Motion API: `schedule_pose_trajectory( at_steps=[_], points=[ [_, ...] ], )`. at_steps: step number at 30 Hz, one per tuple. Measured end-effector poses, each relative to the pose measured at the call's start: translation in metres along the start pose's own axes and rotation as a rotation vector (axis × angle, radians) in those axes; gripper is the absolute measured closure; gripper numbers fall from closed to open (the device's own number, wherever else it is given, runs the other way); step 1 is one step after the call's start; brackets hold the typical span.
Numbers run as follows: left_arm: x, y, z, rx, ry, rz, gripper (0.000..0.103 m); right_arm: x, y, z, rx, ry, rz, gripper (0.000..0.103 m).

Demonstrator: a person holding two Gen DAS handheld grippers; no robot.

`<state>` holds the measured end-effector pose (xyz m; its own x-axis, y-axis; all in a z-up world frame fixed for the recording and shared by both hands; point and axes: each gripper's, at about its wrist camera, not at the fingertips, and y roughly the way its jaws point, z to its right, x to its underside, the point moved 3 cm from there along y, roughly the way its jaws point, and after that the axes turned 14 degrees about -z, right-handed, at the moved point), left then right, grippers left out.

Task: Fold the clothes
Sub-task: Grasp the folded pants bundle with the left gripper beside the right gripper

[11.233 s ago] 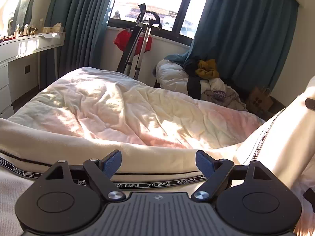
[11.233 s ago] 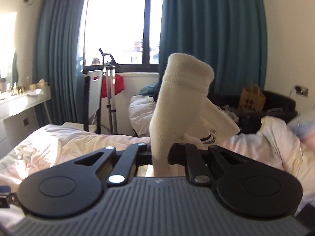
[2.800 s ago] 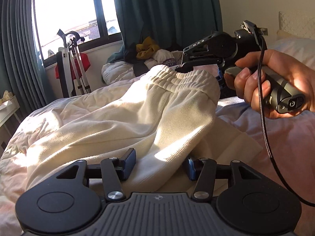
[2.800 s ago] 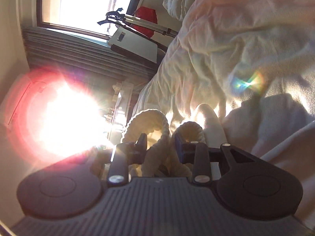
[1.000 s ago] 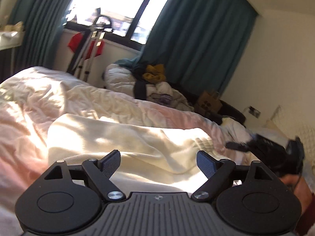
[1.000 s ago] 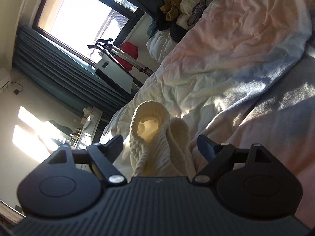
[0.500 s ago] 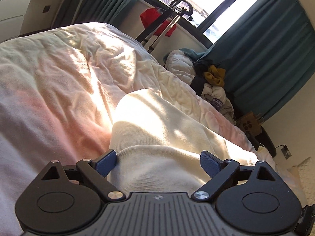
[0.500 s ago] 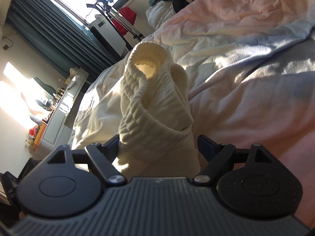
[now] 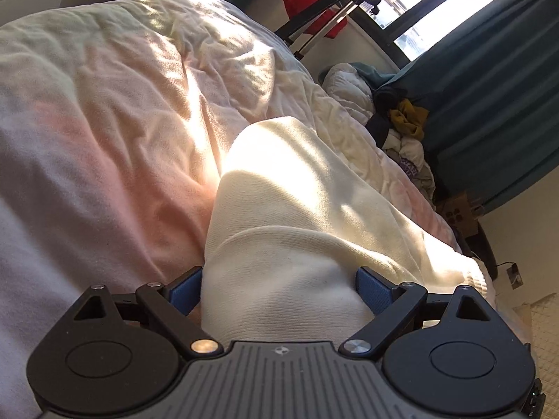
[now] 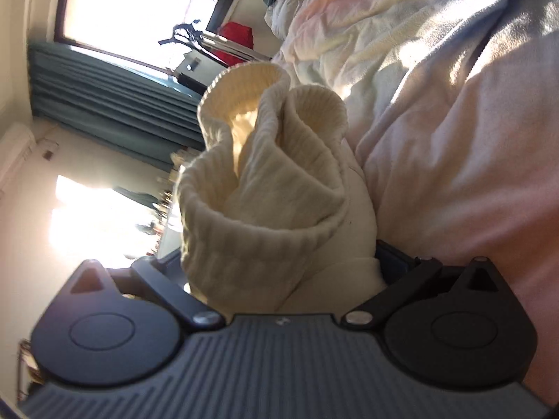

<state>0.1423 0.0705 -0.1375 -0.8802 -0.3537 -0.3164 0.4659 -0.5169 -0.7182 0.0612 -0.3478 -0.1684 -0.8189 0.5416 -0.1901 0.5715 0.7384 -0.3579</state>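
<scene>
A cream knit garment [image 9: 297, 209] lies folded on the bed. My left gripper [image 9: 279, 291] is open, and a thick fold of the garment fills the gap between its blue pads. In the right wrist view the garment's ribbed cuffs [image 10: 265, 174] bunch up in front of the camera. My right gripper [image 10: 283, 272] is open around that bunched ribbed end; its left fingertip is hidden behind the cloth, and the cloth sits between the fingers.
A pinkish-white duvet [image 9: 104, 122] covers the bed. A pile of clothes [image 9: 401, 122] lies past the bed's far end, under teal curtains [image 9: 489, 70]. A folding stand with a red cloth [image 9: 314, 10] stands by the window. A cardboard bag [image 9: 457, 213] sits on the floor.
Both grippers have pushed in closer on the garment, with cloth now deeper between the fingers. The right wrist view has tilted more. Both jaws stay wide.
</scene>
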Motion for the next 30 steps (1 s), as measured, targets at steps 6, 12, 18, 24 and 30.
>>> schedule_pose_trajectory(
  at_steps=[6,12,18,24,30],
  points=[
    [0.001,0.006,-0.008,0.066,-0.057,-0.035,0.015,0.001,0.0,-0.002,0.032,-0.013,-0.002,0.007],
    [0.003,0.006,-0.013,0.106,-0.103,-0.032,0.032,0.005,0.0,0.01,0.117,0.033,0.0,0.035],
    [0.0,0.001,-0.02,0.241,-0.192,-0.047,0.051,0.01,-0.01,0.008,0.077,0.085,0.029,0.05],
    [-0.002,-0.008,-0.009,0.331,-0.239,-0.043,0.059,0.011,-0.028,-0.01,-0.022,0.109,0.062,0.056],
    [-0.001,-0.012,0.03,0.39,-0.229,-0.072,0.062,0.007,-0.064,-0.03,-0.087,0.102,0.134,0.058]
  ],
)
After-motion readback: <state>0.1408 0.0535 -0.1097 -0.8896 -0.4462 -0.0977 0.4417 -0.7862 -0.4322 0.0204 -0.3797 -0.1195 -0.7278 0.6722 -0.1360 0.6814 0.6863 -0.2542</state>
